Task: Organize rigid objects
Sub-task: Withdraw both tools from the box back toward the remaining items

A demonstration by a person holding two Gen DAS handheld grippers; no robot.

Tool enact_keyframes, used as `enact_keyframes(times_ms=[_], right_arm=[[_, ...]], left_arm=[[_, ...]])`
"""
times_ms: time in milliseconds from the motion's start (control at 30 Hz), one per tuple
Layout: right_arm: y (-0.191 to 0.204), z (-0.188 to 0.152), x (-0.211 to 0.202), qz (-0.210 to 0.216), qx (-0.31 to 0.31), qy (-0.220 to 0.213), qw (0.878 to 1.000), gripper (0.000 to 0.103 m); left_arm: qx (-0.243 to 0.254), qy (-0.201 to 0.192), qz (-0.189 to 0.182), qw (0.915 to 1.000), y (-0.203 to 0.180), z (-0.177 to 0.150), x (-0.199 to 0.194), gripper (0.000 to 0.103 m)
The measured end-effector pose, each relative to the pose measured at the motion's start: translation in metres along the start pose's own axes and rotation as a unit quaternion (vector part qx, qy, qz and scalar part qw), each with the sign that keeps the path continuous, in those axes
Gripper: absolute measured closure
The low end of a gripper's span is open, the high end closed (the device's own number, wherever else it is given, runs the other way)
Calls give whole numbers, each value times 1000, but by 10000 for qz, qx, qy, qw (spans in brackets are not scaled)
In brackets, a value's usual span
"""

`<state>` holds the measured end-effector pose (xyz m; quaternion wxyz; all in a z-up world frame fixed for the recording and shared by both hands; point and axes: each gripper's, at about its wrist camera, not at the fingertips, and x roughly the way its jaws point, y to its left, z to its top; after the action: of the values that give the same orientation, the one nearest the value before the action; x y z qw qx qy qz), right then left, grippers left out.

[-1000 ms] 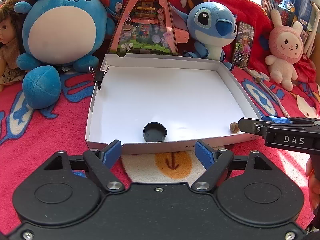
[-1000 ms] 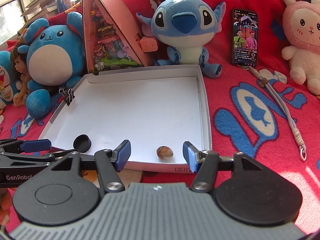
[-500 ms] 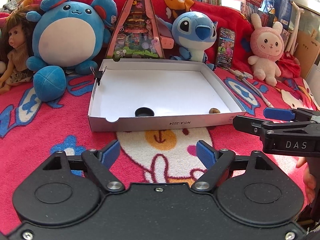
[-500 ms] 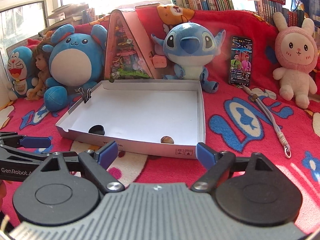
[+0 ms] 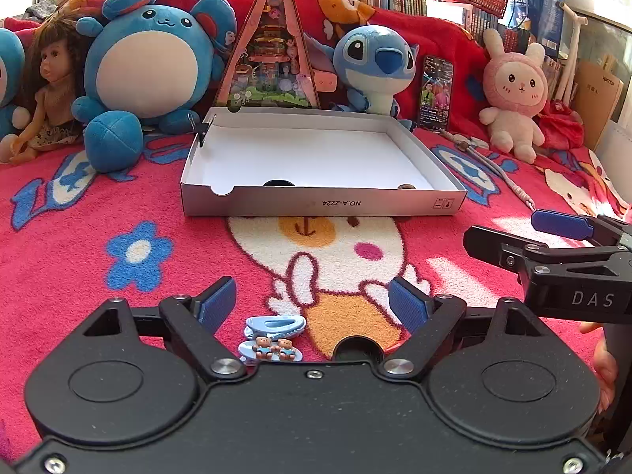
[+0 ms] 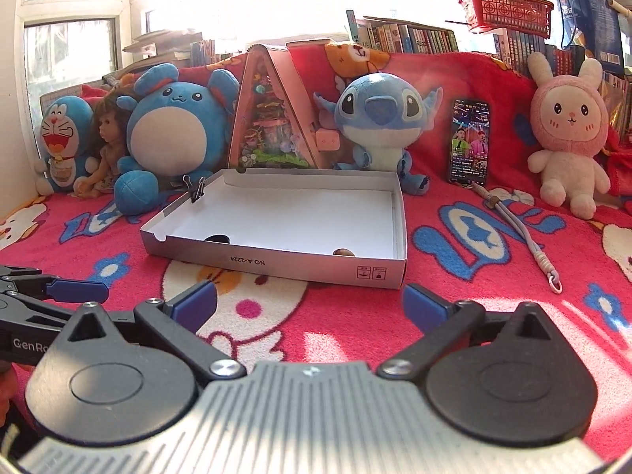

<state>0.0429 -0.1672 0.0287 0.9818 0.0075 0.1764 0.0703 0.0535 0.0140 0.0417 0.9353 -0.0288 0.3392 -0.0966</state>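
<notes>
Hovering my open, empty left gripper (image 5: 312, 298) over 2 pale-blue plastic hair clips (image 5: 272, 335); right gripper (image 6: 310, 302) jaws just widened, empty. Next: pinch one, carry to white cardboard box (image 5: 316, 205).

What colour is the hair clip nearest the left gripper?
Light blue hair clip, clearest in the left wrist view.

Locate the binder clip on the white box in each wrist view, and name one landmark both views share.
Left wrist: the binder clip sits on the white box's far left corner, left of centre in the upper half.
Right wrist: the clip is on the same corner, left of centre, mid-height.
Shared landmark: the blue Stitch plush behind the box.
</notes>
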Motion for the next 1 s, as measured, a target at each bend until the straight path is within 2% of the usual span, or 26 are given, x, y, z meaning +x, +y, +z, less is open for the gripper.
enact_keyframes(times_ms=[333, 667, 1000], right_arm=[[-3, -25, -16, -279, 25, -118, 9995, 0], [0, -49, -23, -400, 43, 83, 9992, 0], [1, -61, -27, -542, 152, 169, 9983, 0]], left_arm=[[79, -177, 142, 9997, -3, -17, -11, 19], [118, -110, 277, 9995, -2, -39, -16, 20], [-87, -183, 405, 9990, 10, -46, -21, 38]])
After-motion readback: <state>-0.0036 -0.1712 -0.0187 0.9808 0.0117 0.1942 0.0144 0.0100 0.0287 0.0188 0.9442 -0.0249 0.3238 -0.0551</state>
